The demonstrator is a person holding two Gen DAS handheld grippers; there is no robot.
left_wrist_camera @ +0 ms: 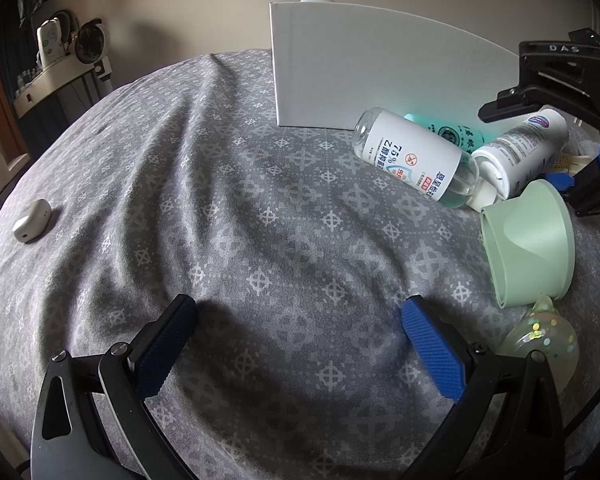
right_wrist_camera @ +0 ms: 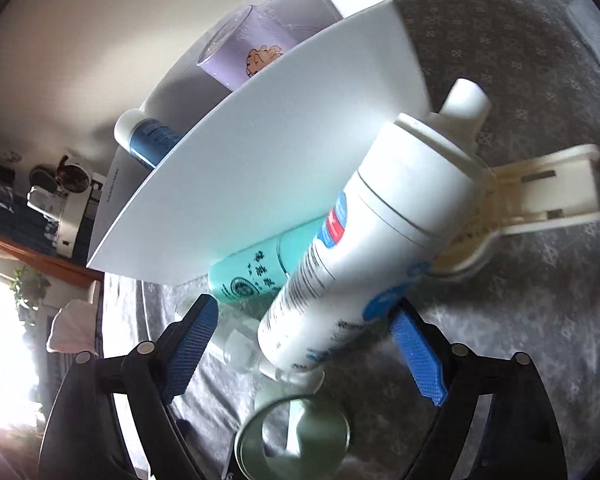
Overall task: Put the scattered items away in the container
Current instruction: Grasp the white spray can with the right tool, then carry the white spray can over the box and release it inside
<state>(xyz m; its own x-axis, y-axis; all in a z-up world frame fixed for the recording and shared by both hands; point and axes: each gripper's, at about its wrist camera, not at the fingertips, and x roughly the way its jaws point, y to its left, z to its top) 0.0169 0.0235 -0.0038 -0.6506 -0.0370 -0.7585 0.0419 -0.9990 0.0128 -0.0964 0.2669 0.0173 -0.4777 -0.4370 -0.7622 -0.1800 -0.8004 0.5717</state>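
The right gripper point(right_wrist_camera: 300, 344) has its jaws wide around the white bottle point(right_wrist_camera: 364, 240), which lies tilted at the frame's centre against the teal bottle point(right_wrist_camera: 260, 272) and the box point(right_wrist_camera: 260, 168); neither pad seems to touch it yet. Closing squarely on the bottle's body, clear of the teal one, should give a firm hold before lifting over the box wall. The left gripper point(left_wrist_camera: 300, 344) hangs low in its frame, jaws wide and empty over the bed point(left_wrist_camera: 220, 200). The box at upper centre already holds a purple cup point(right_wrist_camera: 244, 52) and a blue tube point(right_wrist_camera: 148, 136). A clear bottle point(left_wrist_camera: 412, 156), green cup point(left_wrist_camera: 532, 240) and clip point(right_wrist_camera: 532, 200) lie outside.
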